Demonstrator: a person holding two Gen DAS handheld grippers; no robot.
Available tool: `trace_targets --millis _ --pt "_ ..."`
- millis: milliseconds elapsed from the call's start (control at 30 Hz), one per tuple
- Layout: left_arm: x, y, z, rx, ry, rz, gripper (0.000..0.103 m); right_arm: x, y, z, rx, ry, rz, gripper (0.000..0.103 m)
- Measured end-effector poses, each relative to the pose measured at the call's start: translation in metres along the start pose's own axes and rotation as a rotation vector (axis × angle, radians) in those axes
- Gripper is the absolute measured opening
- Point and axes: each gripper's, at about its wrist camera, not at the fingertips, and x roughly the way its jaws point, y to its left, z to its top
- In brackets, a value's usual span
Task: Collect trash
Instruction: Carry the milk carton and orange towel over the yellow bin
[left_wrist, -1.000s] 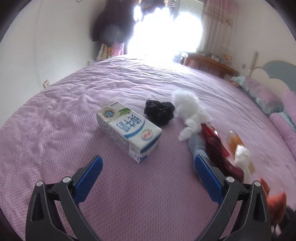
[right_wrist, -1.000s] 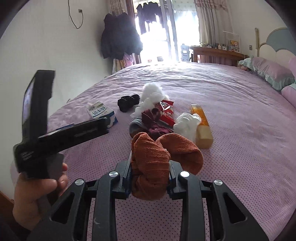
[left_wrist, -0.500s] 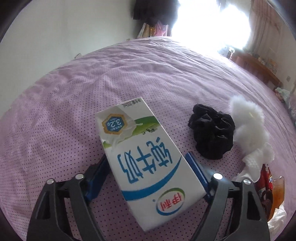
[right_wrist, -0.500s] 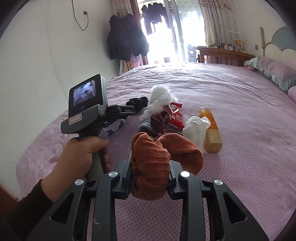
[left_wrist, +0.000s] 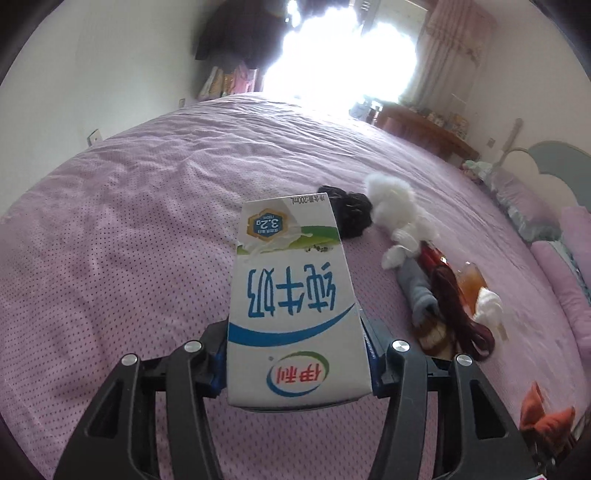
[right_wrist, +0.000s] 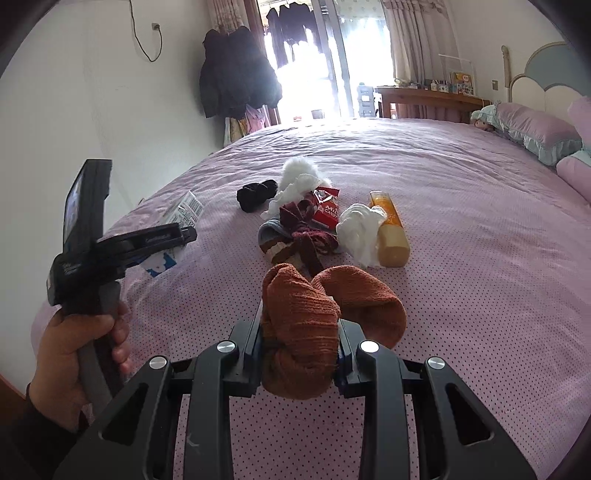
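A white and blue milk carton sits between the blue pads of my left gripper. The jaws are closing, and the pads press on its two sides. In the right wrist view the same carton shows tilted at the tip of the left gripper, which a hand holds. My right gripper is shut on a rust-orange sock just above the purple bedspread.
A pile lies mid-bed: a red snack wrapper, a crumpled white tissue, an orange bottle, dark red and grey socks, a black sock and a white fluffy thing. Pillows lie at the right.
My left gripper went forward to the milk carton and its jaws narrowed from wide open onto the carton's sides. The right gripper still holds the orange sock, nearly in place.
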Motion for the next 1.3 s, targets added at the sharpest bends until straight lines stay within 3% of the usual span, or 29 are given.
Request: trace_targets --millis 300,667,933,1300 --pt "-0.061 -0.048 -0.054 0.167 0.039 -0.175 0.055 -0.043 -0.02 -0.018 0.047 -0.024 -0.051 0.029" --pt "-0.111 -0.138 -0.13 0.374 0.133 -0.428 0.055 -0.131 -0.072 -0.06 0.164 -0.099 -0.165 0.029" --pt "-0.126 -0.209 -0.199 0.551 0.252 -0.583 0.055 -0.195 -0.114 -0.122 0.264 -0.101 -0.299 0.029" --pt "-0.136 -0.288 -0.311 0.776 0.44 -0.731 0.055 -0.254 -0.162 -0.228 0.427 -0.004 -0.502 0.029"
